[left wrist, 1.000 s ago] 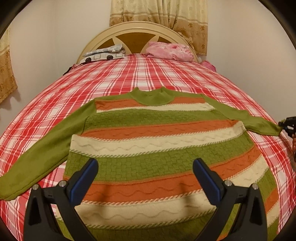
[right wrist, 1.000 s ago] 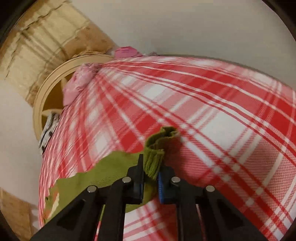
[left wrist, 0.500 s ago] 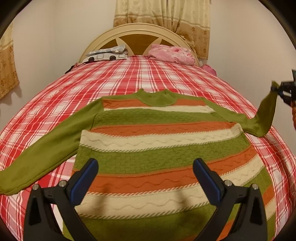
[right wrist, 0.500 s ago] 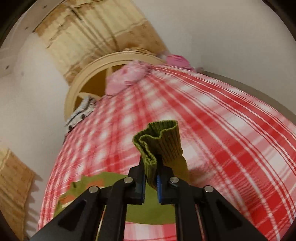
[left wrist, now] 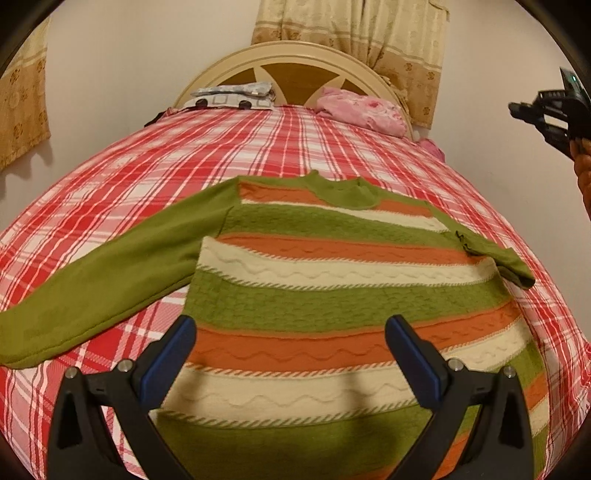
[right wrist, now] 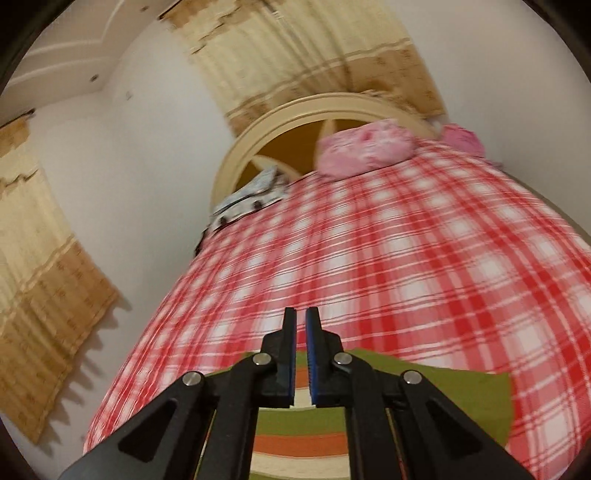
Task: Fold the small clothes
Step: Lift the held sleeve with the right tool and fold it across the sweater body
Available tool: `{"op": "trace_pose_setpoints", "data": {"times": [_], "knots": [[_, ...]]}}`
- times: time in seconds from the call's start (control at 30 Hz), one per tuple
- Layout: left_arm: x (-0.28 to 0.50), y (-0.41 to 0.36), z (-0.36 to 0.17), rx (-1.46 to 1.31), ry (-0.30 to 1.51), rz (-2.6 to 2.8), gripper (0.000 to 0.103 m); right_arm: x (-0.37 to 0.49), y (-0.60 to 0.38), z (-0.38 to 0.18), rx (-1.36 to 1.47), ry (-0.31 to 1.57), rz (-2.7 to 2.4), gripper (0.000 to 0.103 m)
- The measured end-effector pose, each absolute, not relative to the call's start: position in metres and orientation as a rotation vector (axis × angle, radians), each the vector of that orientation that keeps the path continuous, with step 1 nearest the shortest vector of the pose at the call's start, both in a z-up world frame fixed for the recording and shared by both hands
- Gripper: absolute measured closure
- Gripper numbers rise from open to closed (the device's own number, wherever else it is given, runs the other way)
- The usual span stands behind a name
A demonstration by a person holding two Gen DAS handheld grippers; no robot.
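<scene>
Half a second ago the right gripper (right wrist: 301,356) pinched the cuff in the air; now the right sleeve (left wrist: 496,256) lies folded inward over the sweater (left wrist: 332,295), and that gripper has come away empty.

On the far left, a curtain (left wrist: 22,107) hangs on the wall. The left sleeve (left wrist: 107,273) stretches out flat across the red plaid sheet (left wrist: 184,155), its cuff near the picture's left edge. Next comes the left gripper (left wrist: 290,363), low in the left wrist view, hovering over the sweater's lower stripes with its blue-padded fingers (left wrist: 168,360) spread wide and nothing between them. The sweater lies flat in the middle of the bed, collar (left wrist: 345,190) toward the headboard (left wrist: 291,72), banded in green, orange and cream. At the head of the bed a grey patterned pillow (left wrist: 231,96) sits left of a pink pillow (left wrist: 360,110), with a second curtain (left wrist: 354,33) behind. To the right, the folded sleeve crosses the sweater's shoulder, its cuff end touching the upper stripes. At the far right edge of the left wrist view the right gripper is raised well above the bed. In its own view, which is motion-blurred, its fingers (right wrist: 288,363) stand almost together with a narrow gap and grasp nothing; a part of the sweater shows beneath them.
</scene>
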State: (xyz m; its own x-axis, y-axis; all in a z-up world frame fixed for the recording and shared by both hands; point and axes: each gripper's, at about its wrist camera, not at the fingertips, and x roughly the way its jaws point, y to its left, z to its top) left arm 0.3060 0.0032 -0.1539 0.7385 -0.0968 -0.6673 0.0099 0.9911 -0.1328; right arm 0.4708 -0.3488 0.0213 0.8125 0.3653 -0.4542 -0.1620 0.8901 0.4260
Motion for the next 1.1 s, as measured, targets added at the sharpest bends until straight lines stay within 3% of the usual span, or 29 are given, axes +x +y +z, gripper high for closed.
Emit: {"op": "trace_pose_setpoints", "data": {"times": [0.13, 0.2, 0.23, 0.27, 0.3, 0.33, 0.53, 0.77, 0.8, 0.87, 0.97, 1.1], "knots": [[0.304, 0.013, -0.154, -0.125, 0.736, -0.05, 0.0, 0.483, -0.311, -0.002, 0.25, 0.68, 0.275, 0.098], [0.305, 0.019, -0.154, -0.144, 0.735, -0.046, 0.0, 0.491, -0.302, -0.029, 0.1, 0.761, 0.215, 0.093], [0.306, 0.023, -0.155, -0.161, 0.738, -0.044, 0.0, 0.49, -0.303, -0.044, 0.039, 0.79, 0.173, 0.075], [0.307, 0.025, -0.156, -0.174, 0.743, -0.042, 0.0, 0.49, -0.308, -0.057, 0.018, 0.815, 0.163, 0.045], [0.308, 0.027, -0.158, -0.188, 0.749, -0.043, 0.0, 0.491, -0.31, -0.076, -0.004, 0.856, 0.164, 0.036], [0.309, 0.028, -0.16, -0.195, 0.755, -0.045, 0.0, 0.49, -0.312, -0.087, -0.03, 0.868, 0.153, 0.035], [0.312, 0.027, -0.167, -0.194, 0.781, -0.057, 0.0, 0.49, -0.317, -0.155, -0.182, 0.983, 0.114, 0.036], [0.315, 0.03, -0.17, -0.206, 0.789, -0.056, 0.0, 0.495, -0.317, -0.19, -0.237, 1.013, 0.082, 0.037], [0.315, 0.03, -0.171, -0.206, 0.791, -0.057, 0.0, 0.497, -0.319, -0.193, -0.236, 1.015, 0.091, 0.04], [0.316, 0.03, -0.172, -0.203, 0.795, -0.057, 0.0, 0.498, -0.32, -0.192, -0.226, 1.006, 0.094, 0.068], [0.315, 0.031, -0.172, -0.208, 0.796, -0.059, 0.0, 0.496, -0.315, -0.186, -0.228, 0.987, 0.105, 0.096], [0.312, 0.033, -0.171, -0.212, 0.79, -0.061, 0.0, 0.493, -0.316, -0.163, -0.22, 0.926, 0.087, 0.098]]}}
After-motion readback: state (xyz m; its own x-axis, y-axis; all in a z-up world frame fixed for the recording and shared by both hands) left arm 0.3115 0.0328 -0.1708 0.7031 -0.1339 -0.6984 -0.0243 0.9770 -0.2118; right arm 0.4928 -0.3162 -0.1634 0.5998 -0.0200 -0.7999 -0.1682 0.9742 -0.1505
